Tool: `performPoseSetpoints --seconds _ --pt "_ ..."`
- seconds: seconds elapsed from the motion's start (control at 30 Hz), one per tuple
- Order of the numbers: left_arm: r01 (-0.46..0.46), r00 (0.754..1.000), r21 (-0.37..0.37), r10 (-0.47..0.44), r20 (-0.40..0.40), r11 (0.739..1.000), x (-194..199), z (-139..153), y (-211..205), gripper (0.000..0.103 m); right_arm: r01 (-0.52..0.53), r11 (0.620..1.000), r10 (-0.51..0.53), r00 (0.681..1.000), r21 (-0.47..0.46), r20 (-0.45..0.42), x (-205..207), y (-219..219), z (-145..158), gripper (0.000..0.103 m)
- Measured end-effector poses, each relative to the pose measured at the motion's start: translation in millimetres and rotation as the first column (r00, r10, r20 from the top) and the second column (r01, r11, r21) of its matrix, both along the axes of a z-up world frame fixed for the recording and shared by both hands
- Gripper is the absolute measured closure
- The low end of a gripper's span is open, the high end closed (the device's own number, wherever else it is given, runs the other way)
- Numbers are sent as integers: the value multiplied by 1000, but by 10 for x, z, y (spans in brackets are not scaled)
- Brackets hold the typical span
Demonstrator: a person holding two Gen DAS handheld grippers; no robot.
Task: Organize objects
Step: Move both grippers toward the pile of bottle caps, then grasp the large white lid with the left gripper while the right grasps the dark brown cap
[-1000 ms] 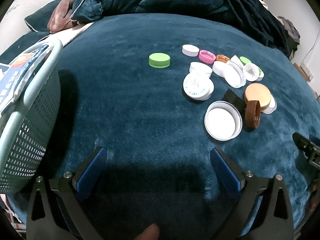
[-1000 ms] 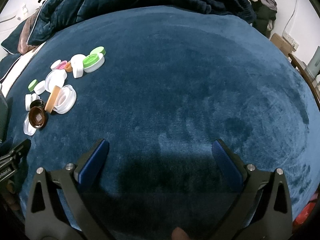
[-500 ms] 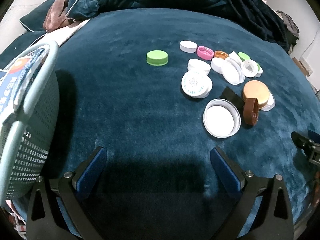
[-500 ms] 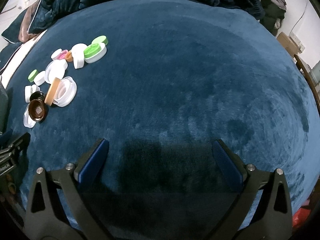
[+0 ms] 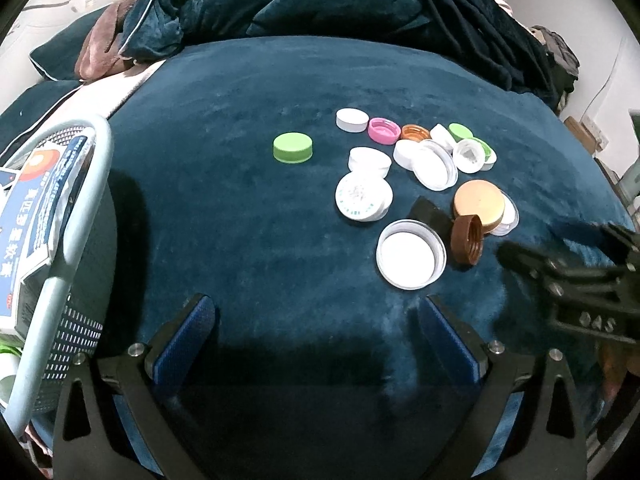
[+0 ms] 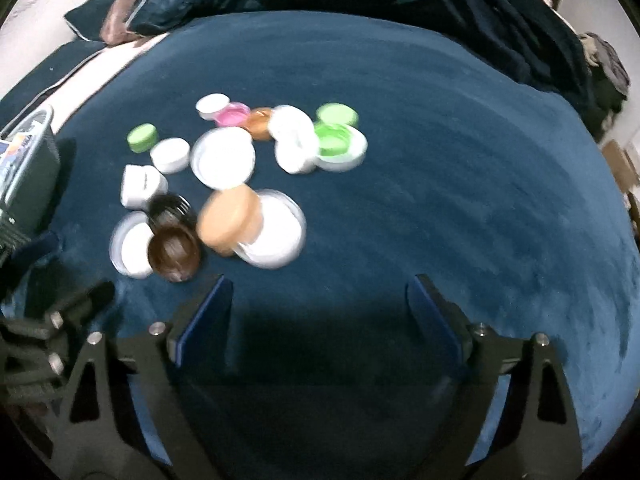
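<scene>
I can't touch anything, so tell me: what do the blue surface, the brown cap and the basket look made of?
Blue surface: plush, velvety fabric; its nap shows brushed streaks.
Brown cap: probably hard plastic, with moulded screw threads inside its rim.
Basket: pale, matte plastic, it seems; smooth rounded rim over a perforated wall.

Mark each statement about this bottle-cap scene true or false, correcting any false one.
1. The green cap lies apart from the cluster, on its left. True.
2. The brown cap lies flat, open side up. False: it stands on its edge, tilted.
3. The left hand-held gripper holds a cap. False: its jaws are open and empty.
4. A pale perforated basket with packaging inside stands at the left. True.
5. The right hand-held gripper is empty; its jaws have just been closing a little. True.
6. The pink cap sits inside the basket. False: it lies on the blue blanket.
</scene>
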State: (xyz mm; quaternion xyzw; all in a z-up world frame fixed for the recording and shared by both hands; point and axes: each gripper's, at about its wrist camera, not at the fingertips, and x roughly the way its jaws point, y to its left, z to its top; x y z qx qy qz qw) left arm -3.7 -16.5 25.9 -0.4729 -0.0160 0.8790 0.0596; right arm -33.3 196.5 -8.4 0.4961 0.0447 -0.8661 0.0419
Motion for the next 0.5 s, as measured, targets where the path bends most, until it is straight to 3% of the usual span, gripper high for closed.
performPoseSetpoints --seconds 0.2,0.4,0.5 --pt "-11 1000 21 11 -7 1000 -1 -4 -42 1 -17 999 16 1000 -39 -10 -85 -57 23 14" --pt "9 1000 106 -8 -11 994 -58 -6 51 2 16 997 -19 999 -81 -42 33 -64 121 14" --pt "56 998 73 -54 -31 996 -113 -8 213 8 42 992 -49 997 -119 -57 117 6 189 14"
